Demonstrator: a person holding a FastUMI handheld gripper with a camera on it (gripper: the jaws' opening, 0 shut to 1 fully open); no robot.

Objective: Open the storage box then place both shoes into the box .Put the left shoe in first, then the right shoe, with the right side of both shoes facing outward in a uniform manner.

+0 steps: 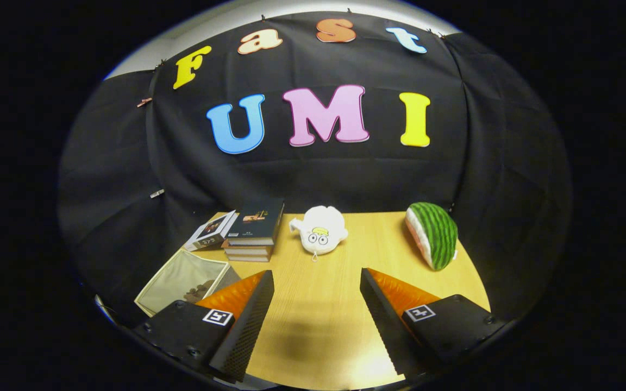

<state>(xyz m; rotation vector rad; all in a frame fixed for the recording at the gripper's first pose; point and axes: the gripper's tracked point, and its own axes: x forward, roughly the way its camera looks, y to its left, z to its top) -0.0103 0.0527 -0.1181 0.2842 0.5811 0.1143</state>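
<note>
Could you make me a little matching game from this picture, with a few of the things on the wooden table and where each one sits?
Things:
1. round white plush toy with a cartoon face
2. green striped watermelon-slice plush
3. stack of dark hardcover books
4. open tongs

Places:
A. far right of the table
B. nearest, over bare tabletop
C. far left, beside a pale open box
D. straight ahead, beyond the tongs

Pairs: 1-D, 2-A, 3-C, 4-B

The claw hangs wide apart over the wooden worktop, gripping nothing. At eleven o'clock sit the stacked books, at twelve a white plush toy, at one a watermelon plush. A pale box lies beside the left finger.
</note>
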